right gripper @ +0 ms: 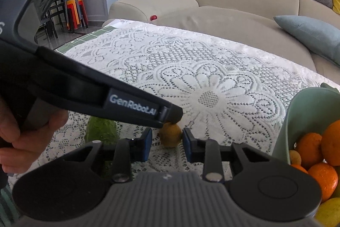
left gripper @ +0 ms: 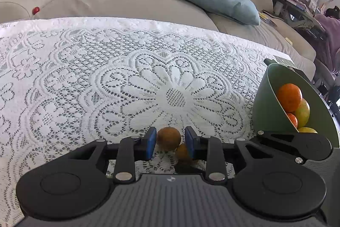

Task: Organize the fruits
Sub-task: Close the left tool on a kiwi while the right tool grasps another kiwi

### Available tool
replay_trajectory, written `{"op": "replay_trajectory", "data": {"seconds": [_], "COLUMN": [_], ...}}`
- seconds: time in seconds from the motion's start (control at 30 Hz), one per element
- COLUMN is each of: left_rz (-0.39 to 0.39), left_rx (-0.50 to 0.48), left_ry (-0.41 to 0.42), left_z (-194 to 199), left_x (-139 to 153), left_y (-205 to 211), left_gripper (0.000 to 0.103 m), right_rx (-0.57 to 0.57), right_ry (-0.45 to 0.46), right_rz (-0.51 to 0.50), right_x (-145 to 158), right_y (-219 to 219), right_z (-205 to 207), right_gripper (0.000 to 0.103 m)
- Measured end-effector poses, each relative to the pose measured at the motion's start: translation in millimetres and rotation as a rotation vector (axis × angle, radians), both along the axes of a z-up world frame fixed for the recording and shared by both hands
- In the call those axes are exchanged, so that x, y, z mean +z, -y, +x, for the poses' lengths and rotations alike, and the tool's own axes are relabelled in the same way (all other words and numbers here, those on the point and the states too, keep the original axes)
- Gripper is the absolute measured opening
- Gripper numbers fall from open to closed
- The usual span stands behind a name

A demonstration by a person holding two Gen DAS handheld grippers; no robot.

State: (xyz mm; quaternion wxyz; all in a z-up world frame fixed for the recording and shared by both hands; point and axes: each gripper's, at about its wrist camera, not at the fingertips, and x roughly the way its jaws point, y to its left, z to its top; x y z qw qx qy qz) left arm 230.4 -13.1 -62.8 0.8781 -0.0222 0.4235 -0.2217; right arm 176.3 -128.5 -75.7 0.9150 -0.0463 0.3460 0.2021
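Two small brown round fruits lie touching on the lace-covered table. In the left wrist view the larger one (left gripper: pixel 169 138) sits between the blue pads of my left gripper (left gripper: pixel 170 143), which is open around it; the smaller one (left gripper: pixel 182 152) lies just behind it by the right pad. In the right wrist view my right gripper (right gripper: pixel 166 143) is open, with one brown fruit (right gripper: pixel 170 135) just beyond its fingertips and the left gripper's body (right gripper: pixel 131 104) reaching over it. A green bowl (left gripper: pixel 266 107) at the right holds oranges (left gripper: pixel 289 97) and yellow-green fruit.
A green bumpy fruit (right gripper: pixel 102 131) lies on the table at the left, partly hidden by the left gripper. The bowl (right gripper: pixel 297 112) with oranges stands close on the right. A beige sofa with cushions runs behind the table.
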Motion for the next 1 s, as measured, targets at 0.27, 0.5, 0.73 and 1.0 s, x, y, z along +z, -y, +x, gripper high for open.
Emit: {"op": "replay_trajectory", "data": {"seconds": [0.27,0.5,0.73,1.0], "left_rz": [-0.029,-0.031,-0.035,-0.04], "left_rx": [0.023,0.032,0.045,0.06], "left_ry": [-0.041,-0.047,-0.046,-0.02], "left_z": [8.3,10.1,9.5,3.7], "left_x": [-4.8,-6.3,-3.9,6.3], "left_y": [-2.8,-3.1,-5.1,-13.2], "left_gripper": [0.033,0.03,0.029,0.03], "right_rx": [0.004,0.006,0.006,0.002], "right_ry": [0.005,0.004,0.003,0.011], "right_rz": [-0.023,-0.025,-0.022,-0.013], "right_x": [-1.1,-2.1,-2.4,0.5], "right_y": [-0.7,-1.2,-0.9,1.2], "right_z": [0.6,0.0,0.8,0.3], "right_gripper": [0.022,0.022,0.022,0.022]}}
